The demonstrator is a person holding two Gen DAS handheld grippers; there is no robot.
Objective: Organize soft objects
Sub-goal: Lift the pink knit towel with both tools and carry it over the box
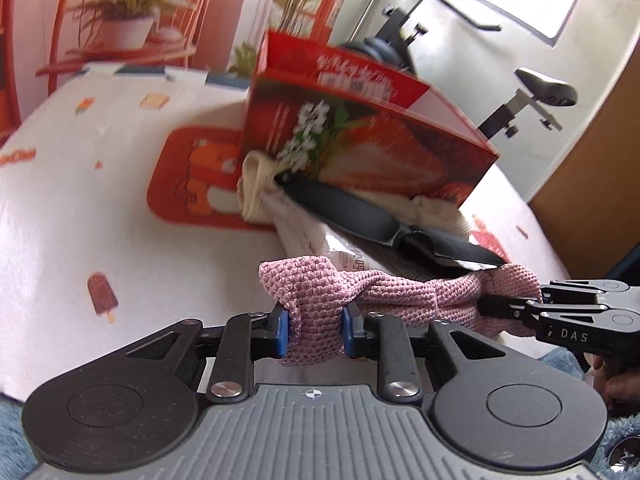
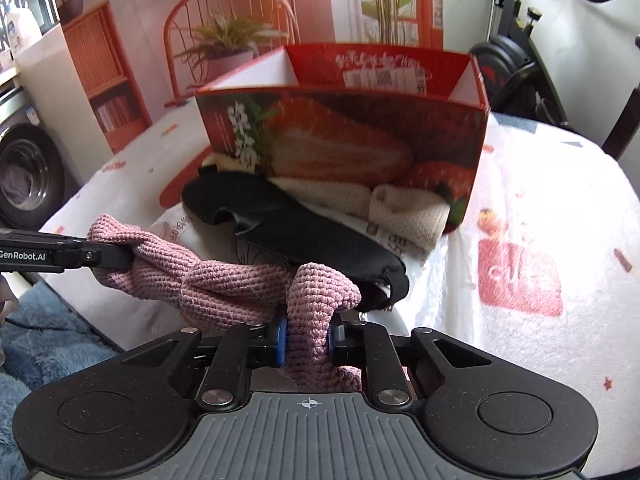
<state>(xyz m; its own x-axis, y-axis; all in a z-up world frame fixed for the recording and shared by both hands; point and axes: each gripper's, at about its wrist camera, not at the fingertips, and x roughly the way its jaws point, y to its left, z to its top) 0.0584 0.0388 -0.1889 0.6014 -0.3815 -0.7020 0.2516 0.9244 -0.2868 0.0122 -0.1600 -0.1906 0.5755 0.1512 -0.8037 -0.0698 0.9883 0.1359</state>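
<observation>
A pink knitted cloth [image 1: 384, 292] hangs twisted between my two grippers above the table's near edge; it also shows in the right wrist view [image 2: 224, 284]. My left gripper [image 1: 313, 330] is shut on its left end. My right gripper [image 2: 307, 338] is shut on its right end, and also shows in the left wrist view [image 1: 486, 304]. Beyond it lie a black eye mask [image 2: 296, 228], a cream knitted cloth [image 2: 404, 212] and a white plastic packet [image 1: 304, 228]. An open red strawberry box [image 2: 344, 136] stands behind them.
The table has a white printed cover [image 2: 552, 216]. A blue fluffy rug [image 2: 36, 344] lies below the near edge. An orange chair [image 2: 224, 32], a shelf [image 2: 100, 76], a washing machine [image 2: 24, 176] and an exercise bike [image 1: 520, 96] stand around the table.
</observation>
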